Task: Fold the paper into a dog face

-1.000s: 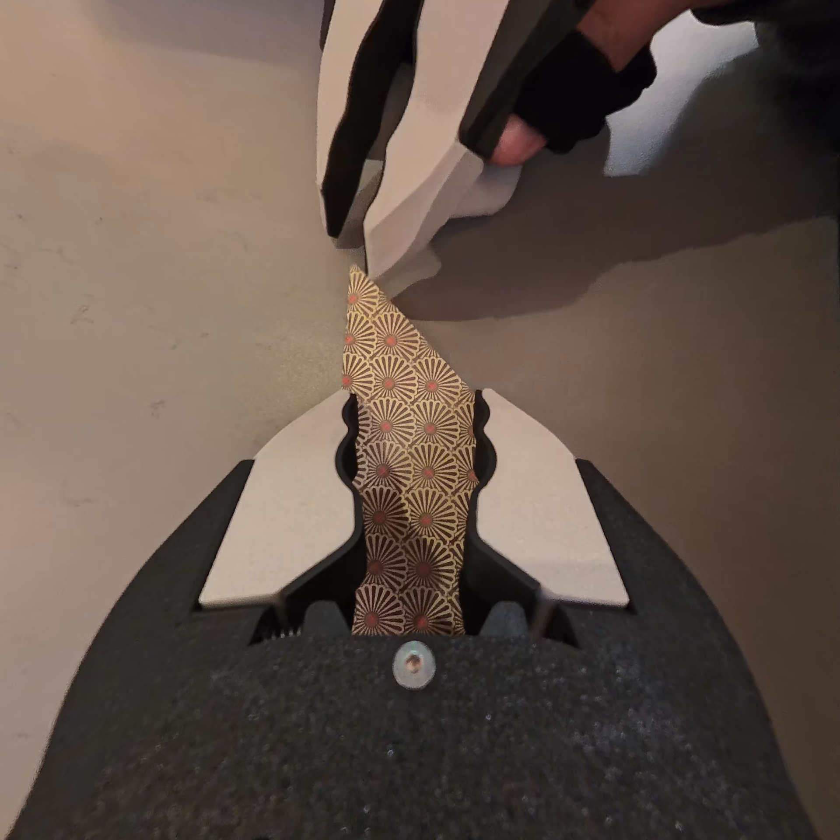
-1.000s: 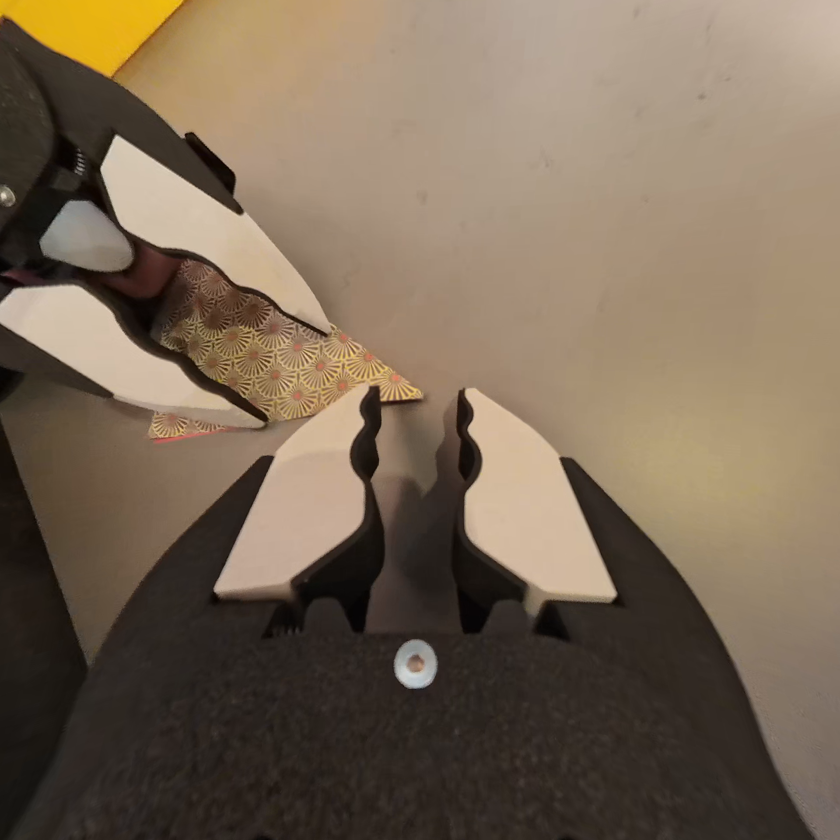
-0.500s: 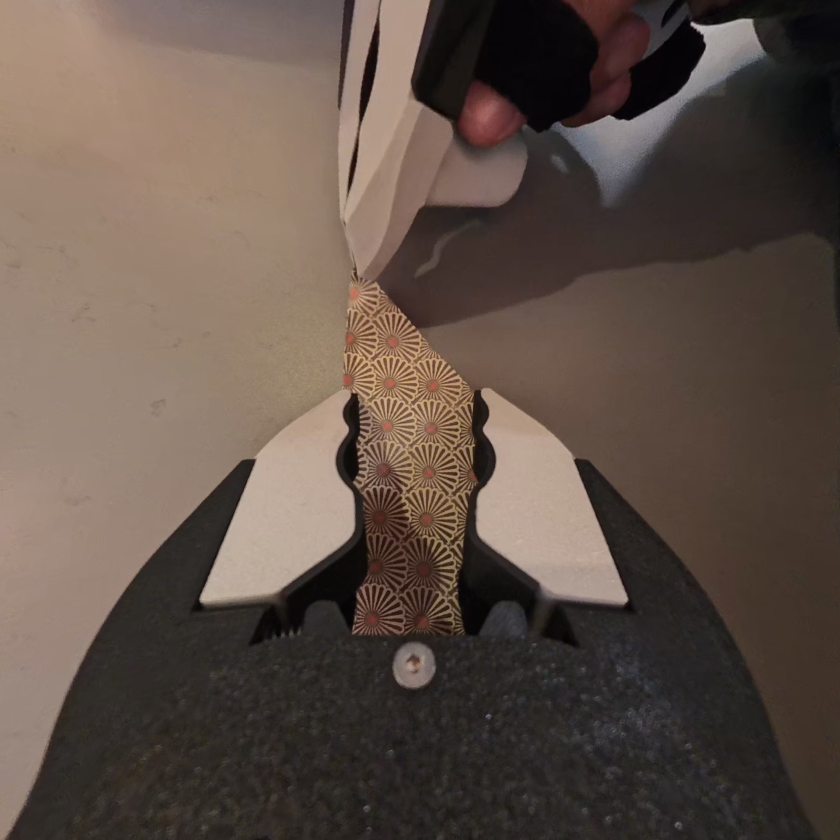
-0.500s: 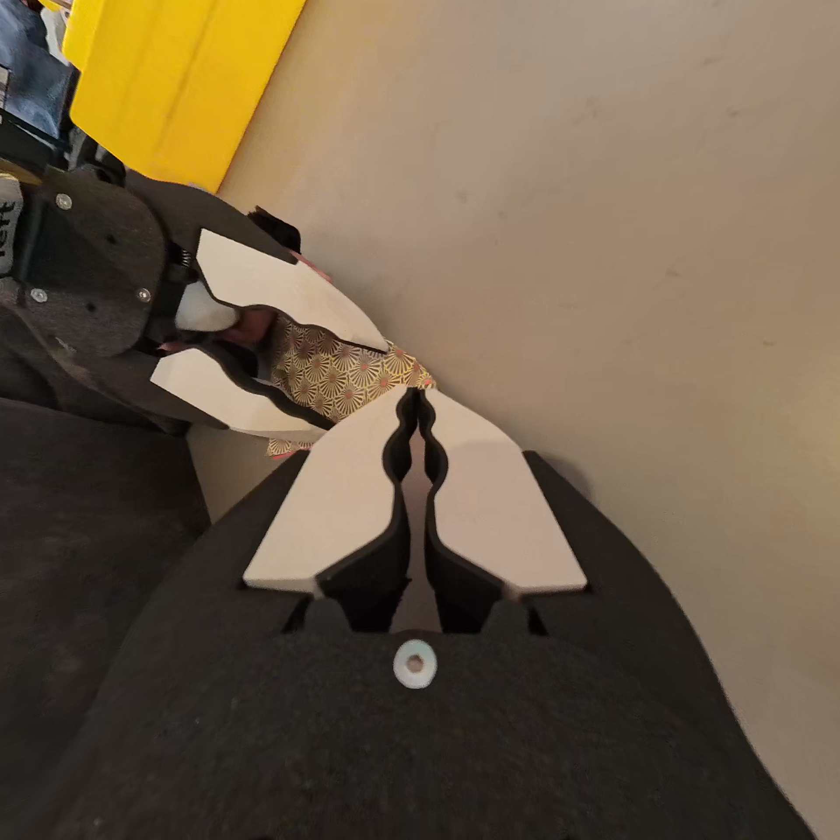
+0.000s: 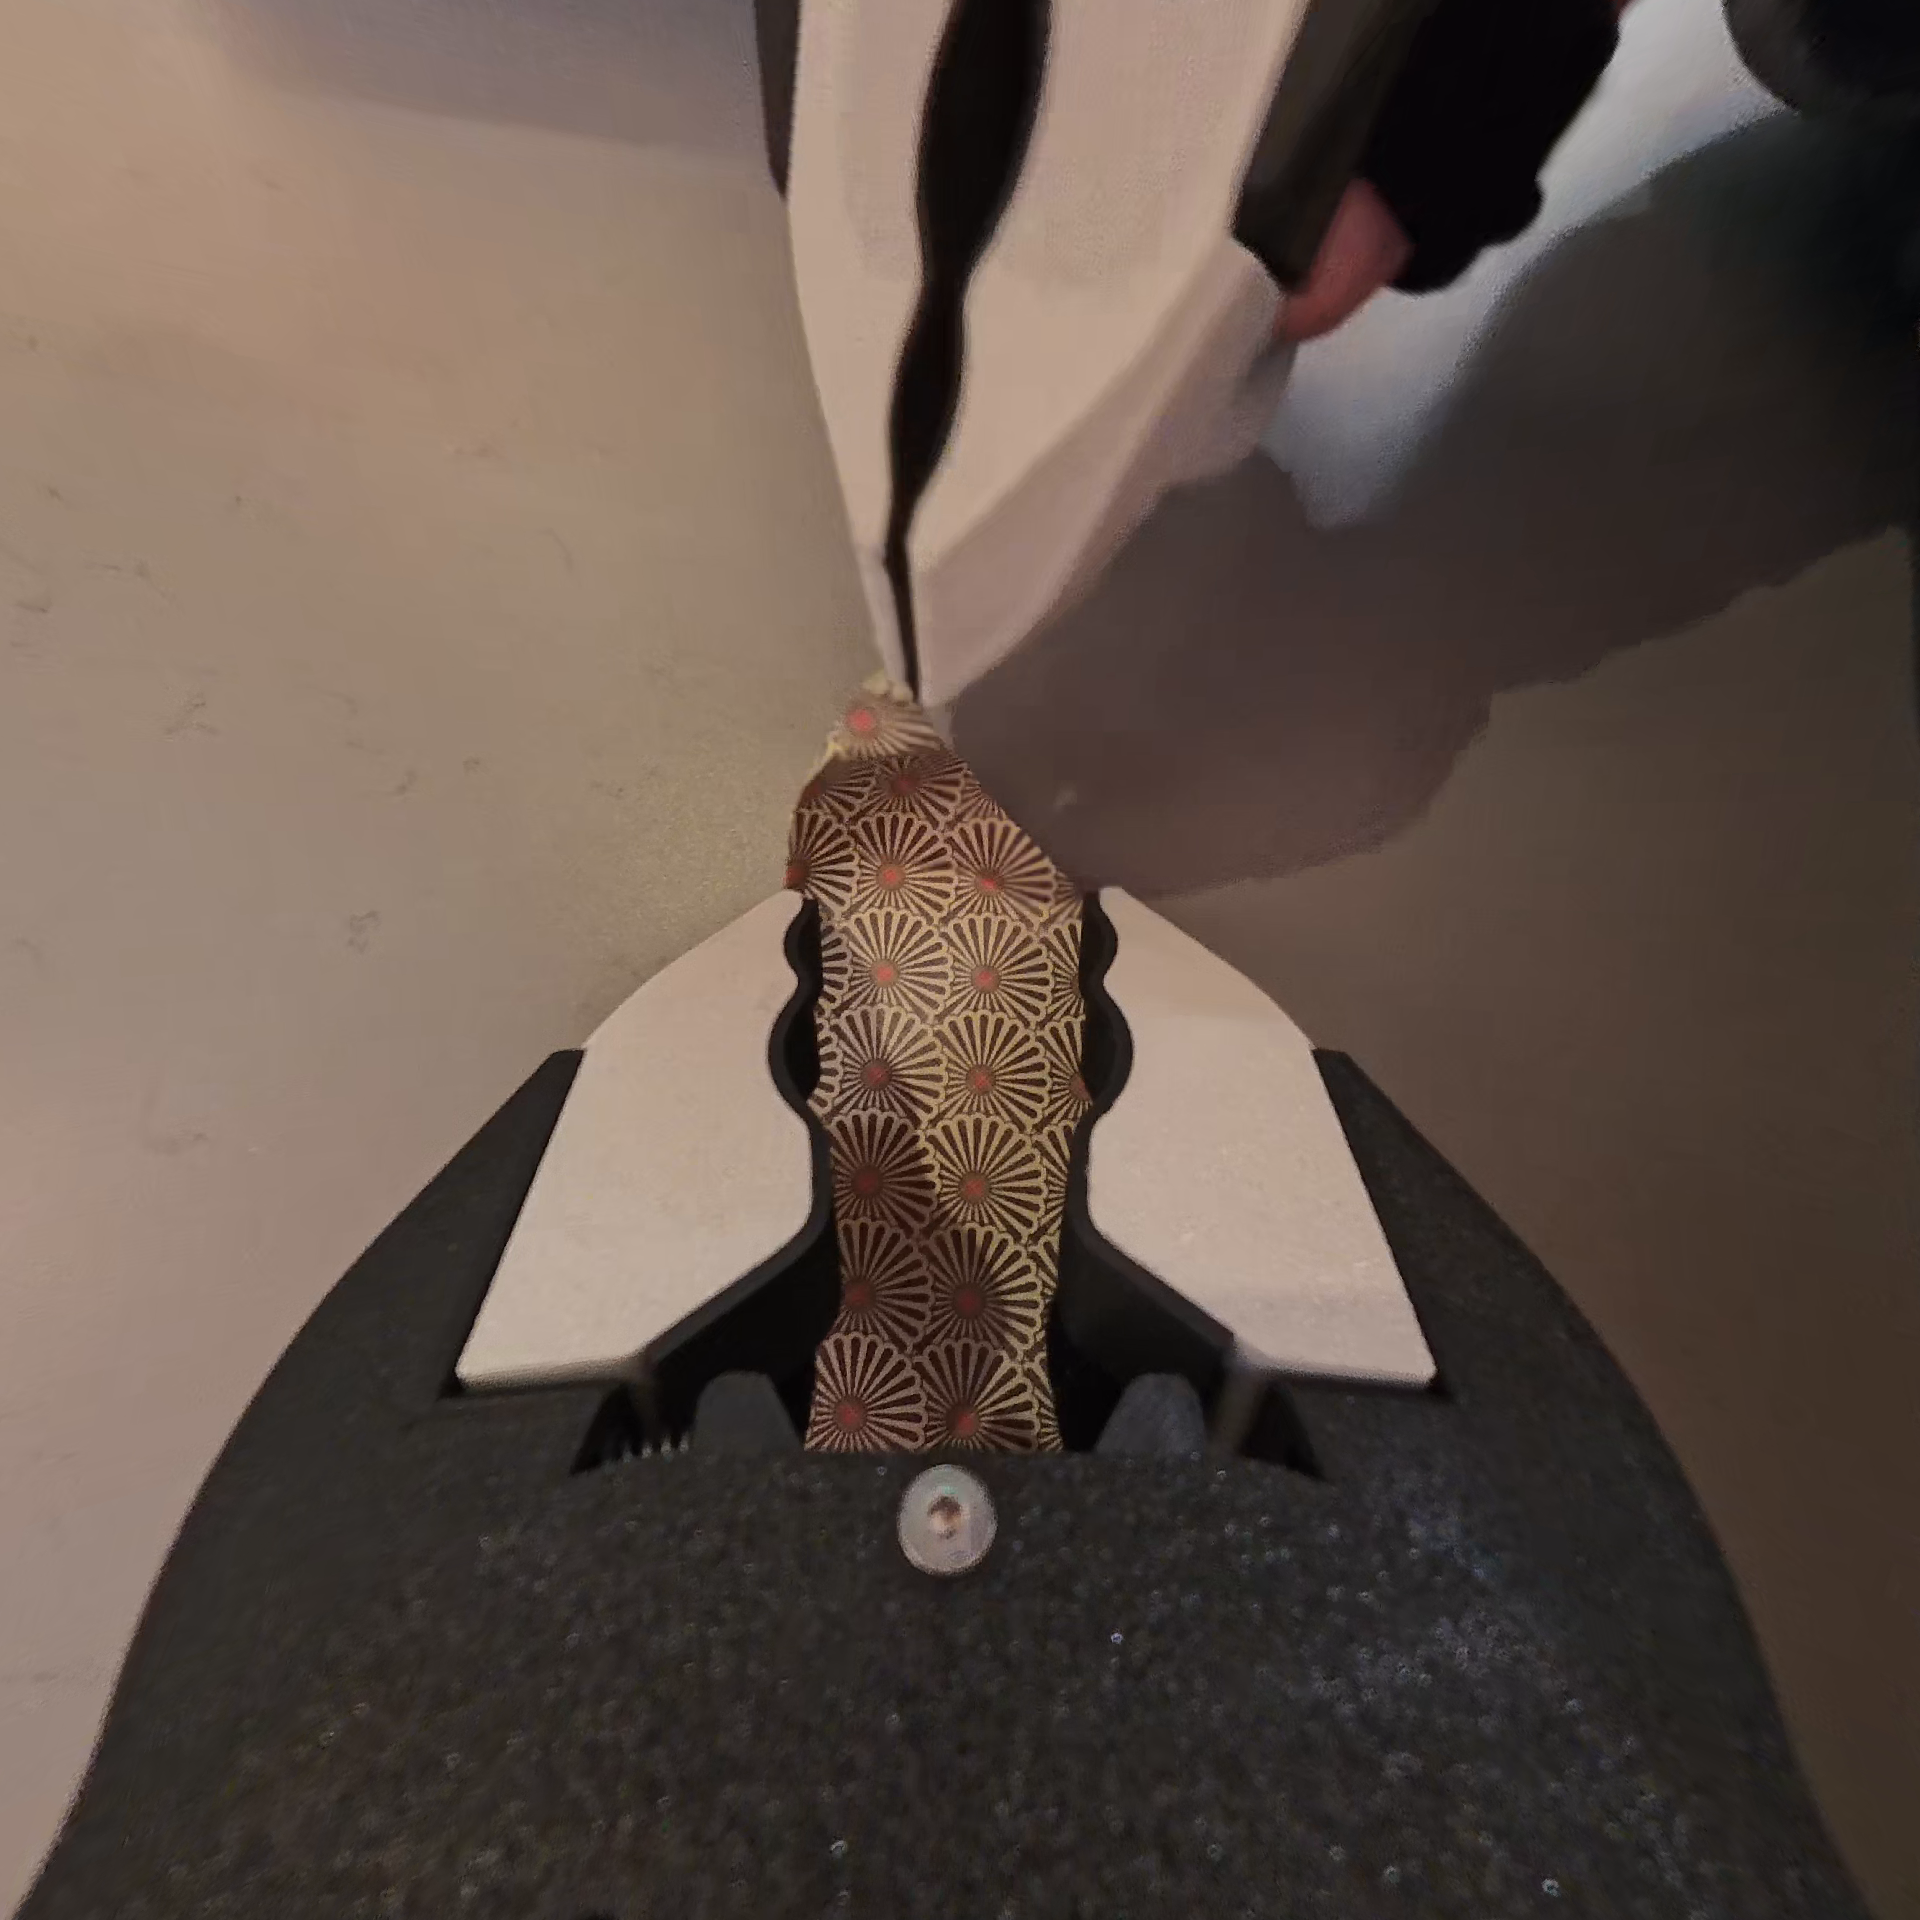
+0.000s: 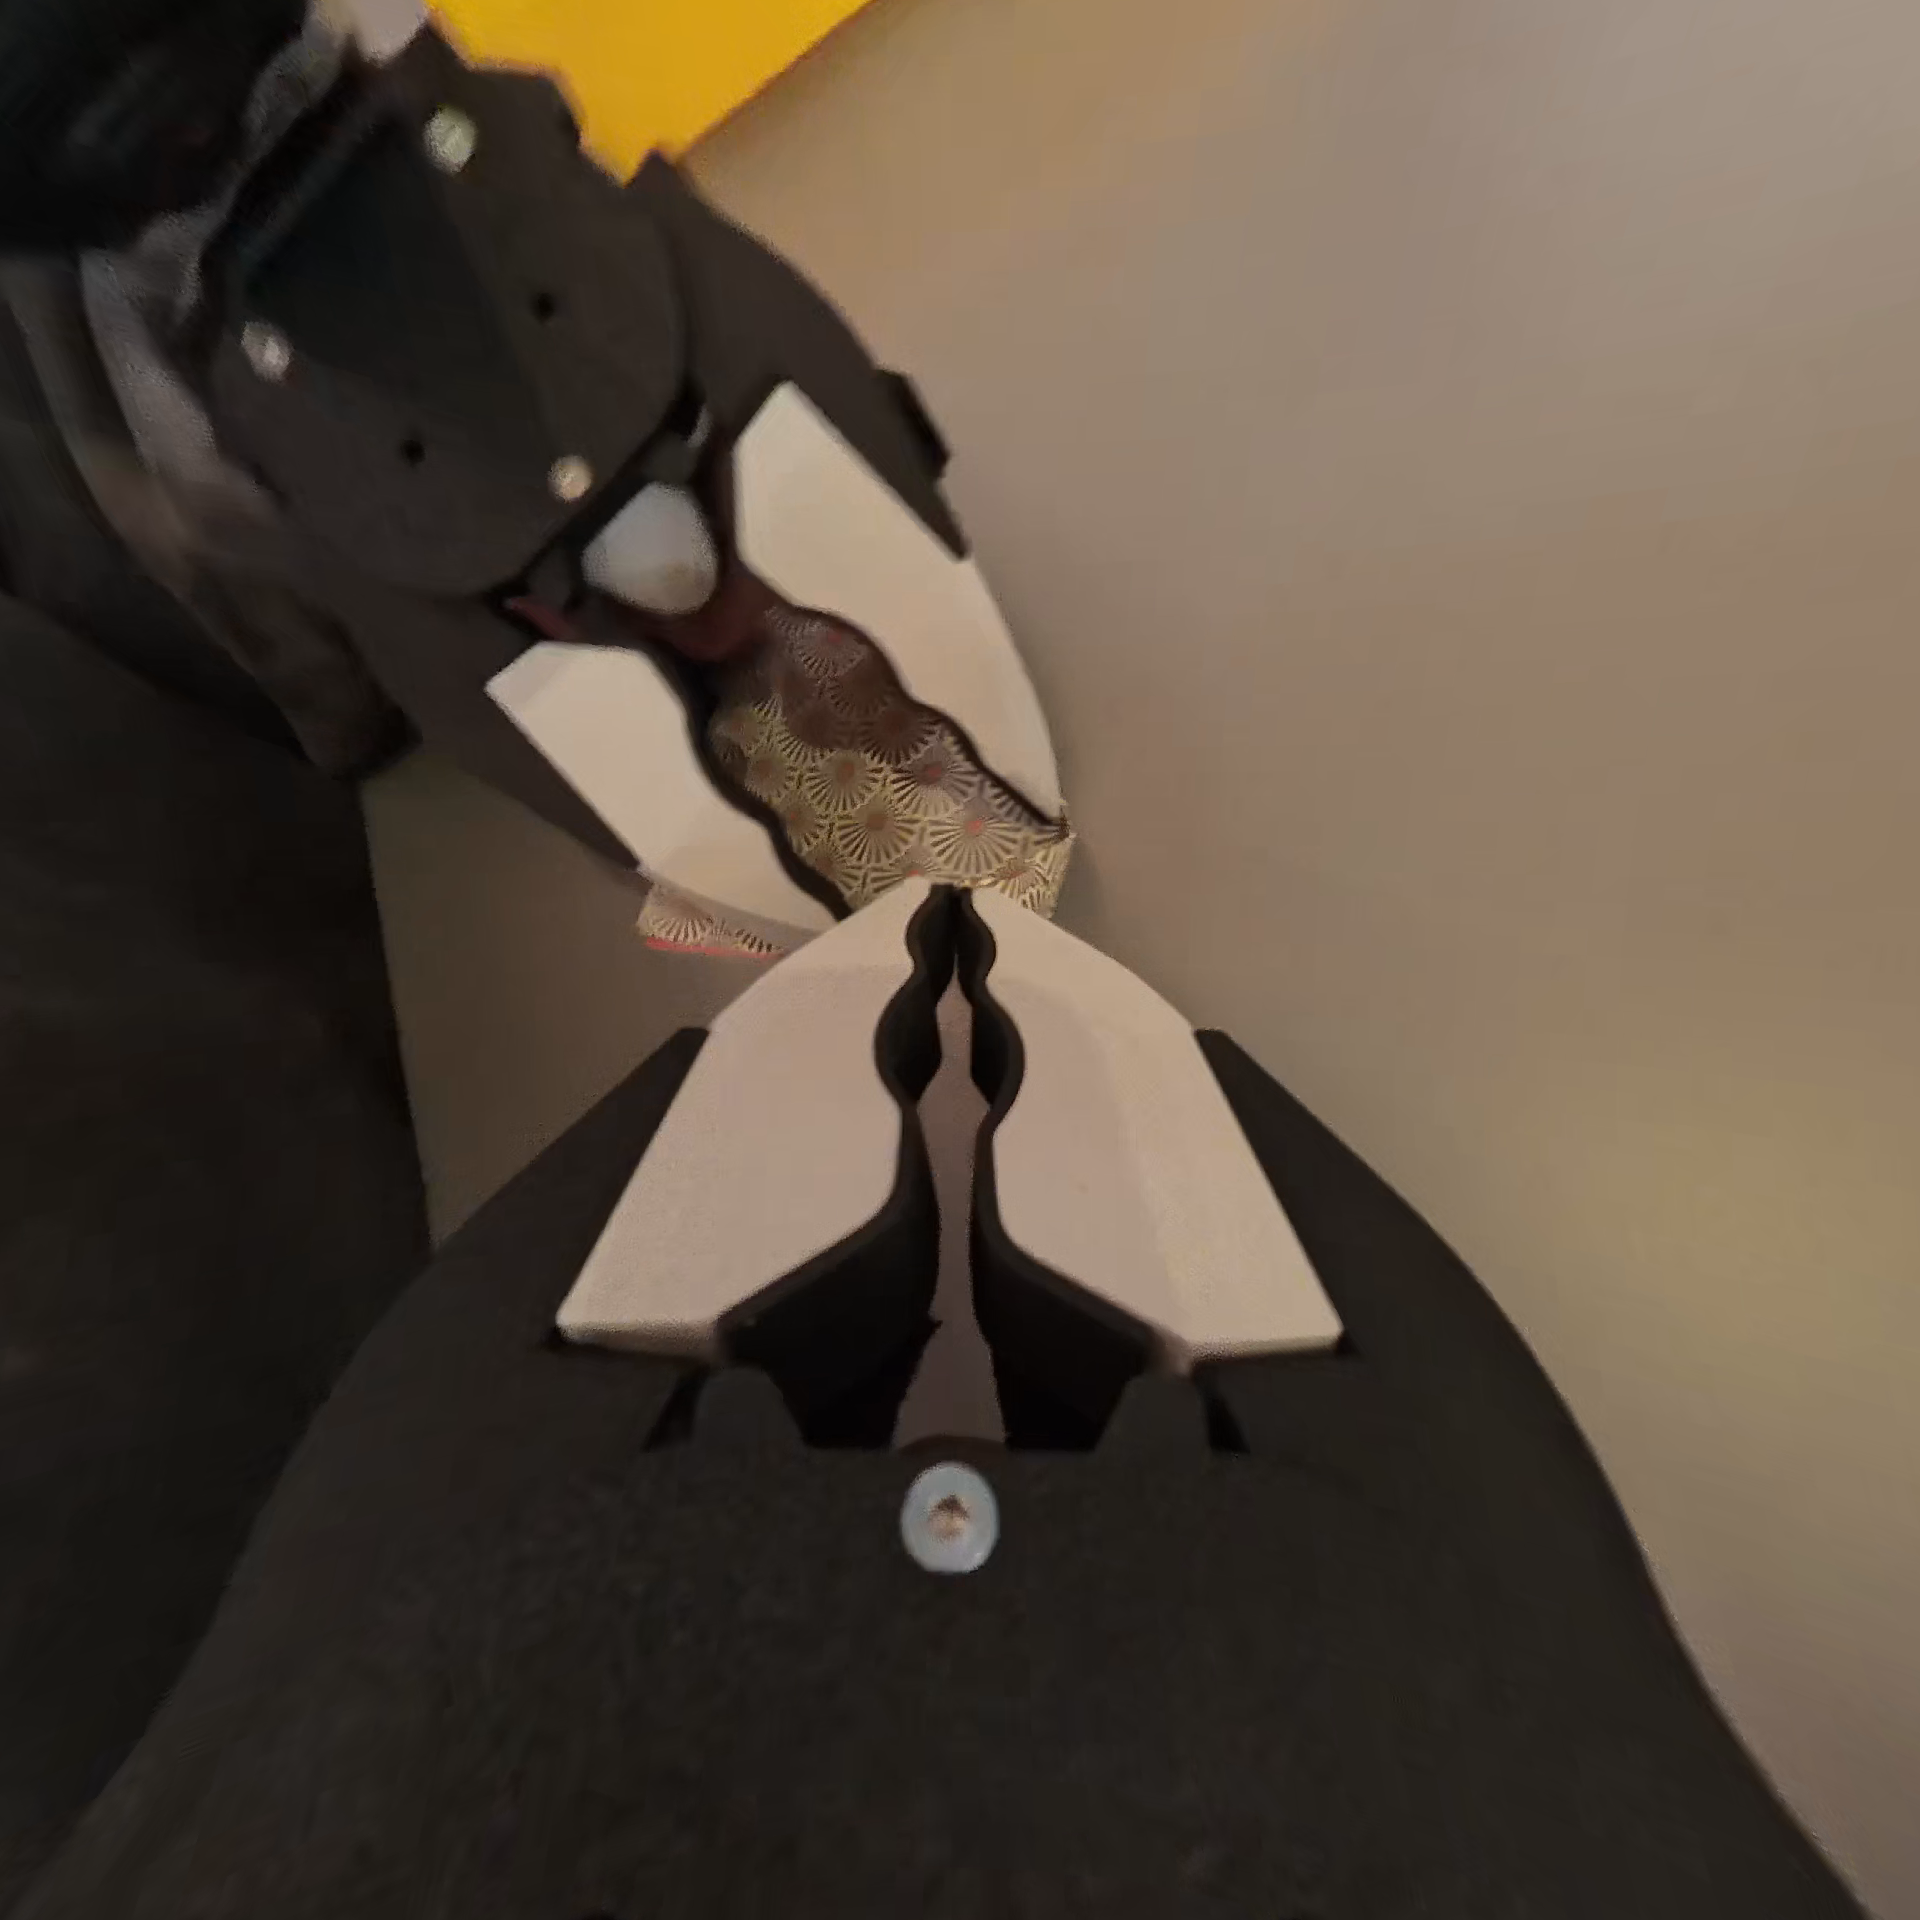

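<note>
Left wrist view: your left hand-held gripper (image 5: 940, 935) stands wide astride the paper (image 5: 940, 1091); its long axis points up-frame to the right hand-held gripper (image 5: 902, 665), pinched narrow at its tip.

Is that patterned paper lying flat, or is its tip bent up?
Bent up: the paper's tip curls at the shut right tool; the rest lies between the left tool's fingers.

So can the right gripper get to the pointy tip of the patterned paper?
Probably yes. The right gripper is already at the patterned paper tip, jaws nearly shut, with nothing between them. The left gripper is open over the paper farther back.
</note>
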`<act>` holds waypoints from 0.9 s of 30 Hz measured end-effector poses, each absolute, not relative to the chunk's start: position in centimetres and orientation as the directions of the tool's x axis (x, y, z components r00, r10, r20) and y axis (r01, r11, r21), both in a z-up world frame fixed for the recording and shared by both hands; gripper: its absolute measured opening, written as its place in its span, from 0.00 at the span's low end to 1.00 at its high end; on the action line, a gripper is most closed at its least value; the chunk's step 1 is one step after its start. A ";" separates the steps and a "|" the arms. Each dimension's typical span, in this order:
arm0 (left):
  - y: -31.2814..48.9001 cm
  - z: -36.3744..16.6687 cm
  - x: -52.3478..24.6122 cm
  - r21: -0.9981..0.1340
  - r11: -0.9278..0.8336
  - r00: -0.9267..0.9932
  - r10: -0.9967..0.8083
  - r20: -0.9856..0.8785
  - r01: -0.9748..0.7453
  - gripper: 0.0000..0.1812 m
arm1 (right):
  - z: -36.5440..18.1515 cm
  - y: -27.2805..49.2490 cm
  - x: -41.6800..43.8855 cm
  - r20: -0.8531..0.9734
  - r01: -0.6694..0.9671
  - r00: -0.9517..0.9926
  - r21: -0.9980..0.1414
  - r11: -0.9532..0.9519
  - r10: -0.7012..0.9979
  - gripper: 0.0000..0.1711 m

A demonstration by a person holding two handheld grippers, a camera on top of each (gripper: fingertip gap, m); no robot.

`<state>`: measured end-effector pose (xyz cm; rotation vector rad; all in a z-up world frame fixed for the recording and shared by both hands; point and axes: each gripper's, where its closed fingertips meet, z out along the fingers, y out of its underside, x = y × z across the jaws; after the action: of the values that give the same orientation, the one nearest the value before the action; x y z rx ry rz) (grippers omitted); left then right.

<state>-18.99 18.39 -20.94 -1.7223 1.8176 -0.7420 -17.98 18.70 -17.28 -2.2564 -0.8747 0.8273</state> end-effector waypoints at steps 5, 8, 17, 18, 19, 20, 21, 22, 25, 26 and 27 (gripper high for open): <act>18.4 -20.9 -19.0 -0.702 0.040 -0.052 -0.999 -0.003 -0.711 0.26 | -18.3 17.5 -19.4 -0.191 0.530 0.550 -0.673 -0.516 0.813 0.00; 18.4 -20.9 -19.0 -0.703 0.041 -0.049 -0.999 -0.009 -0.710 0.26 | -19.0 17.1 -19.7 -0.245 0.504 0.550 -0.664 -0.551 0.798 0.00; 19.4 -20.3 -19.4 -0.729 0.009 -0.007 -1.000 -0.005 -0.684 0.27 | -20.6 16.8 -19.3 -0.228 0.540 0.564 -0.625 -0.563 0.794 0.00; 19.5 -20.3 -19.5 -0.728 0.006 -0.005 -1.000 -0.004 -0.686 0.27 | -20.7 16.7 -19.3 -0.223 0.547 0.564 -0.620 -0.562 0.795 0.00; 19.7 -20.3 -19.7 -0.727 0.004 -0.001 -1.000 -0.004 -0.687 0.27 | -20.8 16.7 -19.3 -0.222 0.549 0.562 -0.620 -0.560 0.797 0.00; 19.7 -20.2 -19.7 -0.729 0.003 0.001 -1.000 -0.005 -0.685 0.26 | -20.8 16.7 -19.4 -0.220 0.549 0.562 -0.622 -0.559 0.797 0.00; 19.7 -20.1 -19.8 -0.731 0.003 -0.001 -1.000 -0.003 -0.682 0.26 | -20.9 16.7 -19.4 -0.219 0.551 0.560 -0.622 -0.557 0.799 0.00; 19.6 -20.1 -19.7 -0.733 0.001 -0.004 -1.000 0.002 -0.681 0.26 | -20.9 16.9 -19.4 -0.211 0.553 0.563 -0.622 -0.554 0.799 0.00; 19.5 -20.7 -19.7 -0.714 0.005 -0.007 -1.000 0.000 -0.700 0.24 | -20.0 19.3 -18.1 -0.171 0.486 0.635 -0.670 -0.561 0.753 0.00; 19.4 -20.8 -19.7 -0.708 0.012 -0.011 -1.000 -0.006 -0.706 0.24 | -19.4 20.6 -17.4 -0.177 0.430 0.668 -0.700 -0.570 0.723 0.00; 19.4 -20.9 -19.7 -0.705 0.018 -0.015 -1.000 -0.010 -0.709 0.23 | -19.0 21.8 -16.7 -0.212 0.367 0.693 -0.719 -0.590 0.689 0.02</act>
<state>-19.74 19.36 -20.86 -1.7439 1.7773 -0.7225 -16.72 21.77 -19.01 -2.2425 -0.8042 0.6340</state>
